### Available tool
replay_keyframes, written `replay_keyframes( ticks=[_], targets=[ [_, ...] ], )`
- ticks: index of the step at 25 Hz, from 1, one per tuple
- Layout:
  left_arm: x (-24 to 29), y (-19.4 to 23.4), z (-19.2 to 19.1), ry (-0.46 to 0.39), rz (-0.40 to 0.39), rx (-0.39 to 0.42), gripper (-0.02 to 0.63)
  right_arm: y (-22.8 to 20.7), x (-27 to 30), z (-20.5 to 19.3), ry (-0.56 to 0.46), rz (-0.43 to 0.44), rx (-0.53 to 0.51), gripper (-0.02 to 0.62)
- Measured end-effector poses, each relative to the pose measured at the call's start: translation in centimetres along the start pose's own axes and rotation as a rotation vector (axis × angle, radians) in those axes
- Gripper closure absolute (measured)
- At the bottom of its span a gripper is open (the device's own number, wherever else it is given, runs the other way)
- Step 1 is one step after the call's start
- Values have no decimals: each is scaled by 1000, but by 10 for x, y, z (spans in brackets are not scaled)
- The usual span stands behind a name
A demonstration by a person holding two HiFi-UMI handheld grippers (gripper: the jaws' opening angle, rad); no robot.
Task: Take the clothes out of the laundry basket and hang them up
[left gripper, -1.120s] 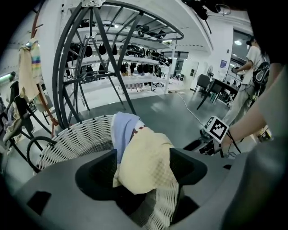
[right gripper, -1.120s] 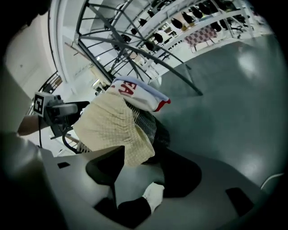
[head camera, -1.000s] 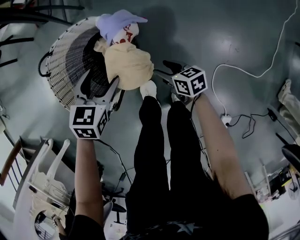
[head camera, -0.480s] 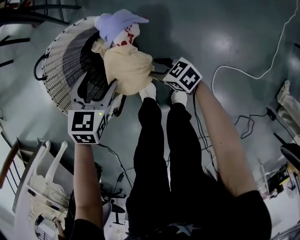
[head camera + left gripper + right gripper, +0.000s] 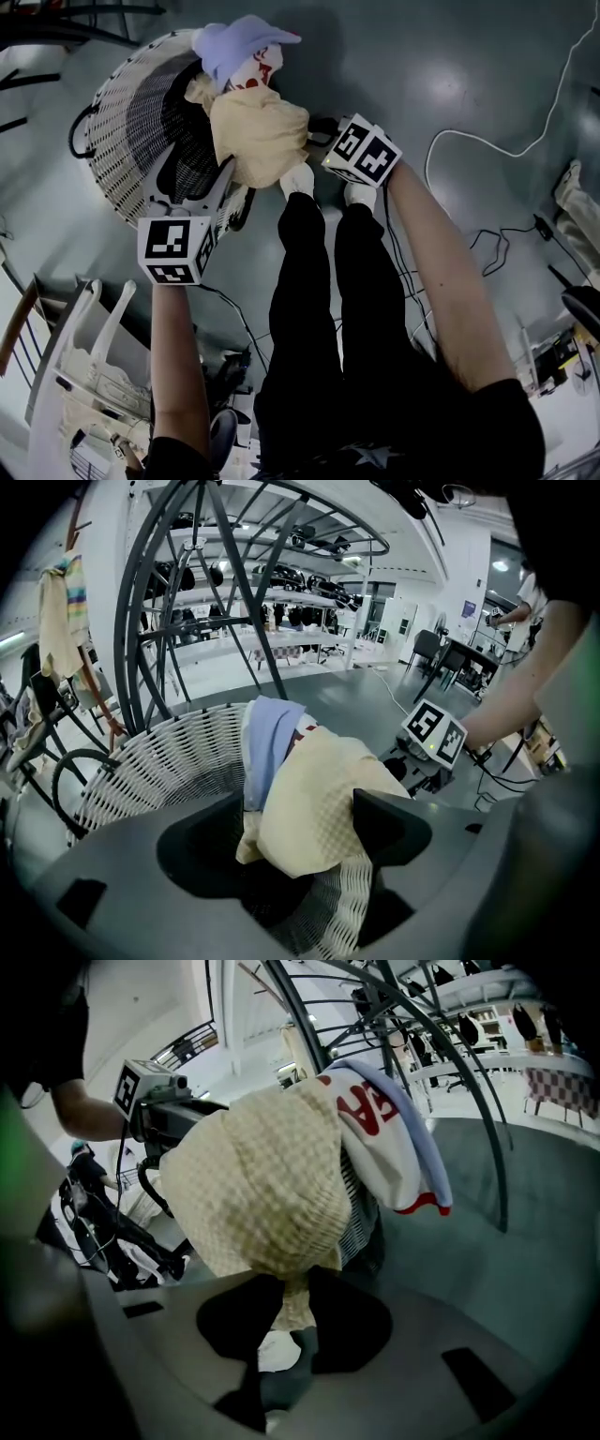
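A white wicker laundry basket (image 5: 122,122) (image 5: 159,761) stands on the grey floor. A cream waffle-knit garment (image 5: 258,131) (image 5: 319,808) (image 5: 253,1185) hangs over its near rim. Behind it lie a lavender garment (image 5: 234,42) (image 5: 267,747) and a white one with red print (image 5: 253,70) (image 5: 384,1138). My right gripper (image 5: 314,131) (image 5: 289,1288) comes in from the right. Its jaws have just been closing and now pinch a fold of the cream garment. My left gripper (image 5: 195,173) (image 5: 300,822) is open wide at the basket's rim, with the cream cloth hanging between its jaws.
The person's black trouser legs (image 5: 319,309) and white shoes stand right beside the basket. A dark metal drying rack (image 5: 187,602) rises behind it, and a striped towel (image 5: 61,621) hangs at the left. A white cable (image 5: 487,141) and power strip (image 5: 453,241) lie on the floor at the right.
My right gripper has moved left to the cream garment, rolled, and closed on a fold of it. My left gripper has stayed at the basket's rim.
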State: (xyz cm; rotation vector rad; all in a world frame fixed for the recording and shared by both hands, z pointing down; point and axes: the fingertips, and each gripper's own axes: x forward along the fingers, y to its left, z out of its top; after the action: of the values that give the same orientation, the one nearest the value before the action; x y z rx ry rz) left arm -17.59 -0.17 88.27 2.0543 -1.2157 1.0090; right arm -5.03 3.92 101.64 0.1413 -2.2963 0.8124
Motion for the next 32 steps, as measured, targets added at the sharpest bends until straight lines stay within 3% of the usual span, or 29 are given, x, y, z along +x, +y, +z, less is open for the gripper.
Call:
replay_keyframes(
  ticks=[9,17,22,29,32],
  targets=[
    [-13,-17,21,25,4,42,241,-3,-62,-8,-17,-180,109,505],
    [-28,-54,64,10,-21,95,242,34,-119,3,-11,-383,27,508],
    [-25,-72,83,38,-61,109,242,55,-135,15,-4,-438,-3,508],
    [-3,-98,84,195,-157,225,242,72,-141,27,-25,-468,-12,508],
    [7,-114,95,203,-214,226,242,82,-143,28,-34,-469,-20,508]
  ],
)
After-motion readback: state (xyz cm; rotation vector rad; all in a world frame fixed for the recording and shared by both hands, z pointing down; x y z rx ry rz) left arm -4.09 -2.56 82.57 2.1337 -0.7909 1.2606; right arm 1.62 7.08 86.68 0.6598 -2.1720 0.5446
